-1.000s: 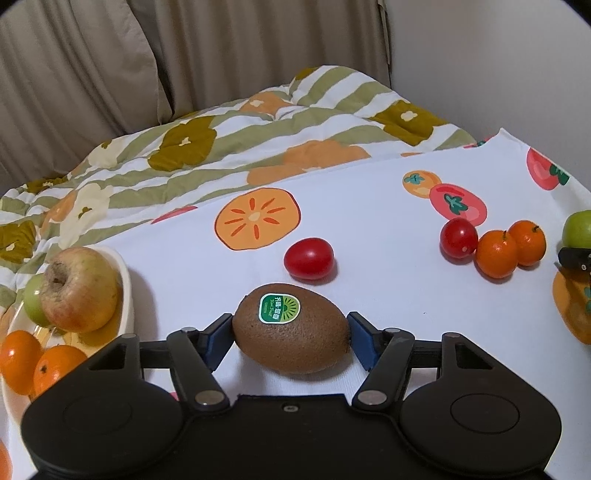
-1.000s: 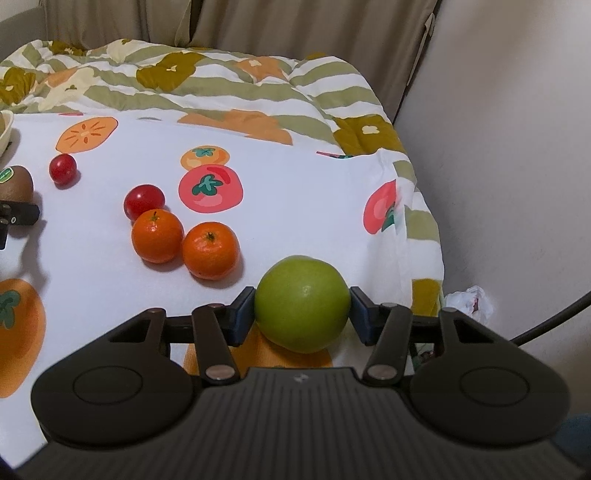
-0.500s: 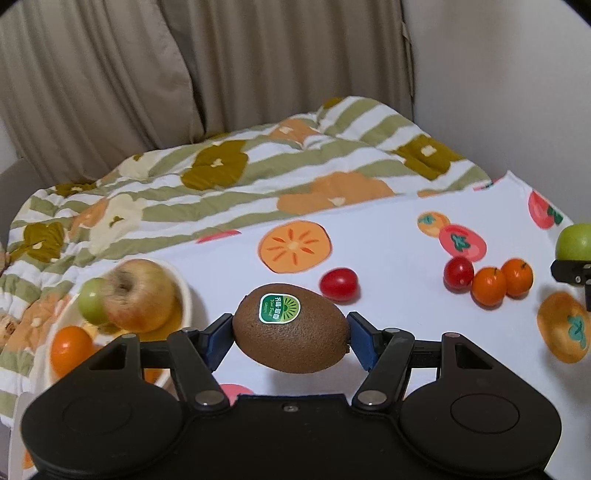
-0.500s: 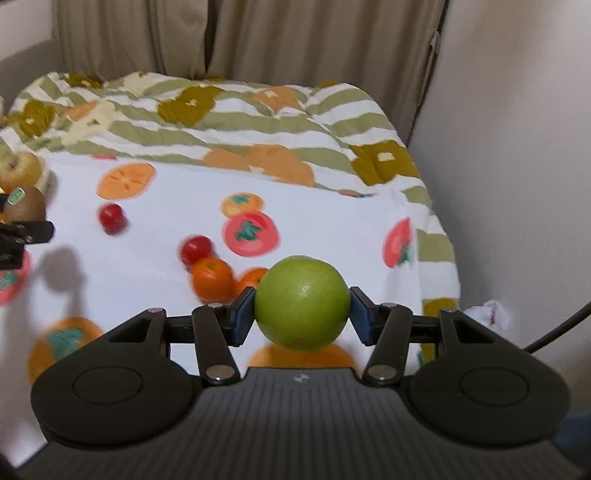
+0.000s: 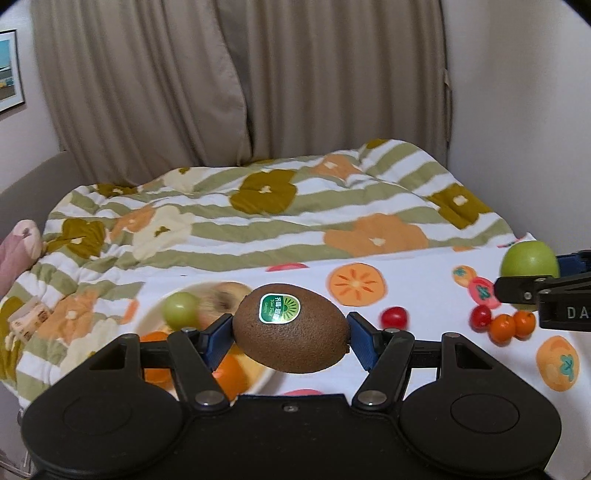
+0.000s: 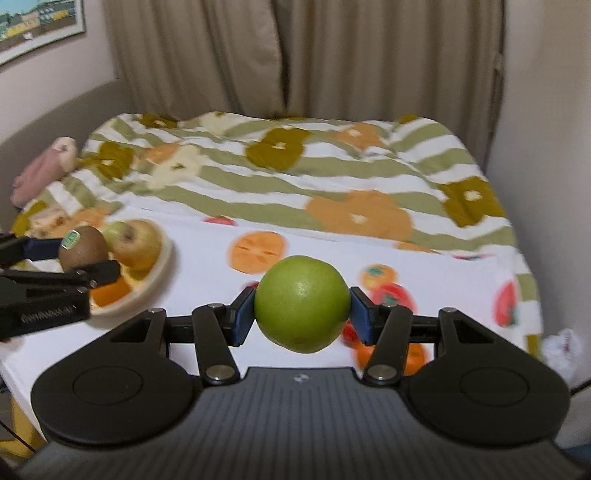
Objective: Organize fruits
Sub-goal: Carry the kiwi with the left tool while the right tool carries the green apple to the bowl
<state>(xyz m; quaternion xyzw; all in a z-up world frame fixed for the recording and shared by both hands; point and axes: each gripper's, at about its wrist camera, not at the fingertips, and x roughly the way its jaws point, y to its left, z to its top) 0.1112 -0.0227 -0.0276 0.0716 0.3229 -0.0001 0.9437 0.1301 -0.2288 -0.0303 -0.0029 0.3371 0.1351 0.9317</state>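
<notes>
Where a white cloth [image 5: 424, 354] printed with orange and red fruit covers the near part of a bed, a green-striped quilt [image 5: 258, 218] with olive and orange flowers lies beyond it, reaching beige curtains [image 5: 240, 81] and pale walls. A framed picture [image 6: 37, 26] hangs at upper left, cut off by the edge.

The cream bowl [image 6: 162, 267] at the left of the cloth is blurred and partly hidden behind the left gripper [image 5: 291, 328]. In it sit a yellowish apple [image 6: 138, 240], a small green fruit [image 5: 181, 308] and orange fruit [image 6: 109, 293] whose number cannot be made out.

The left gripper's blue pads clamp a brown kiwi [image 5: 291, 328] by its ends, sticker upward, held in the air just beside the bowl. The right gripper [image 6: 302, 303] is closed on a green apple [image 6: 302, 303], raised above the cloth. Loose on the cloth are two red cherry tomatoes [image 5: 394, 317] and two small oranges [image 5: 511, 324], well apart from the bowl.
</notes>
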